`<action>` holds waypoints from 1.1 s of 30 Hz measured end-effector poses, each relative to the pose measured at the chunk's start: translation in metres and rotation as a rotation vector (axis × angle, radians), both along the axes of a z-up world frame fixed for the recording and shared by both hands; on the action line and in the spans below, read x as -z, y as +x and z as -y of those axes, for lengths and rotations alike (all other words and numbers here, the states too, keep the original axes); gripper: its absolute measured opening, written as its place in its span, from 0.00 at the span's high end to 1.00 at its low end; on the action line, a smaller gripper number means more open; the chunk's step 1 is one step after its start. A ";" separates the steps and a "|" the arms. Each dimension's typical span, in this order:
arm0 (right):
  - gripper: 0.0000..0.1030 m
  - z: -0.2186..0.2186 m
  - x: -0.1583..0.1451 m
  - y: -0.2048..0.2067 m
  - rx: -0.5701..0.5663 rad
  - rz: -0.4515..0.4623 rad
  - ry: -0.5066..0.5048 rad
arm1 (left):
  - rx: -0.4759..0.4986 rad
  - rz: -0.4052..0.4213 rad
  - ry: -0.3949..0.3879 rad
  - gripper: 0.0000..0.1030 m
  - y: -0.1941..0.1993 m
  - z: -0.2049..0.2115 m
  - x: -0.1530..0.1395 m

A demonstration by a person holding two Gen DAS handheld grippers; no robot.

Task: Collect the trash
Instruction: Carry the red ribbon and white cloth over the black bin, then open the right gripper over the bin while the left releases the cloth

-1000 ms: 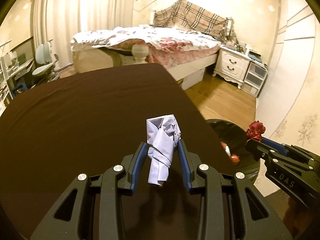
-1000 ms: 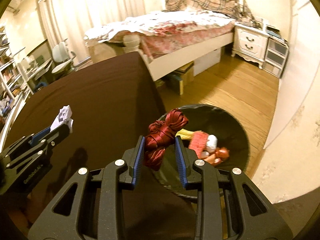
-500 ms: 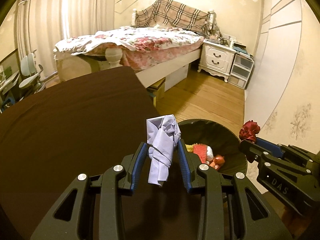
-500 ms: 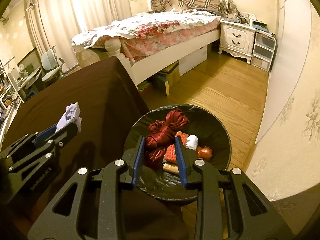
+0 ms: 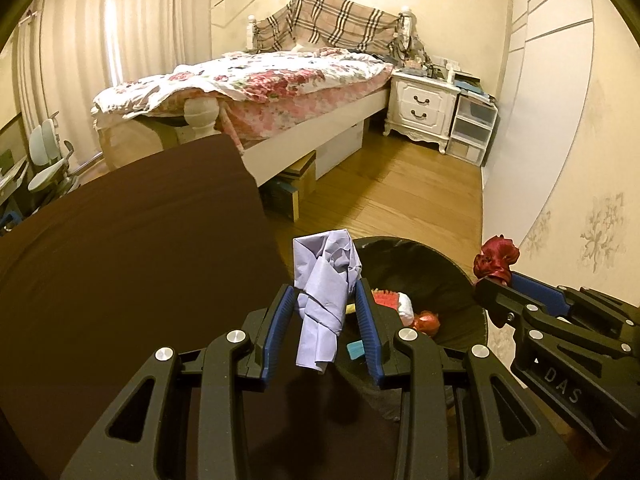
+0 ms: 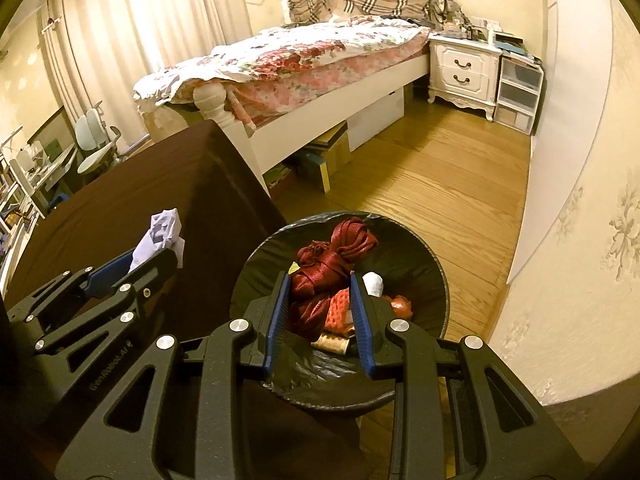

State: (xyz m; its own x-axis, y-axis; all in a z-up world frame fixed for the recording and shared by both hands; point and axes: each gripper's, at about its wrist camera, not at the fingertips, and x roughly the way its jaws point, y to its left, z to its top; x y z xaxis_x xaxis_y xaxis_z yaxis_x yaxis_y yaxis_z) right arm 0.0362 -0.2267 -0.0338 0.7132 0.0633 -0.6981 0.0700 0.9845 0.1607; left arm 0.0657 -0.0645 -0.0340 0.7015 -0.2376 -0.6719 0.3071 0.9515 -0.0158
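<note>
Between my right jaws, the right gripper [image 6: 320, 312] is pinching a knotted red cloth [image 6: 320, 276], and it is hanging directly over the open mouth of the trash bin [image 6: 436, 272], which is standing on the floor just off the worktop's right edge. To do this drop well, I am judging that I should keep the bundle centred over the black liner, away from the near rim, and part the jaws fully so the slippery fabric falls free instead of snagging on a blue pad. These jaws are narrowed to a modest gap, closed on the cloth and touching nothing else. Several bits of rubbish are already lying in the bin below.

Over the right edge of the worktop [image 5: 140, 240], my left gripper [image 5: 324, 312] is gripping a crumpled lavender paper wad [image 5: 324, 280], its tail dangling below the pads. Those jaws are likewise partly closed, holding only the paper. It is sitting near the bin's rim rather than over its middle, so I am reckoning it needs to travel further right before letting go.

Beyond the bin, wooden floor [image 6: 440, 176] is stretching toward the bed [image 6: 320, 52].
</note>
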 end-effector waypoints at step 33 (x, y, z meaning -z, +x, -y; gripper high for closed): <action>0.55 0.029 0.008 0.004 0.084 0.001 -0.009 | 0.009 -0.004 0.012 0.29 0.010 0.014 -0.001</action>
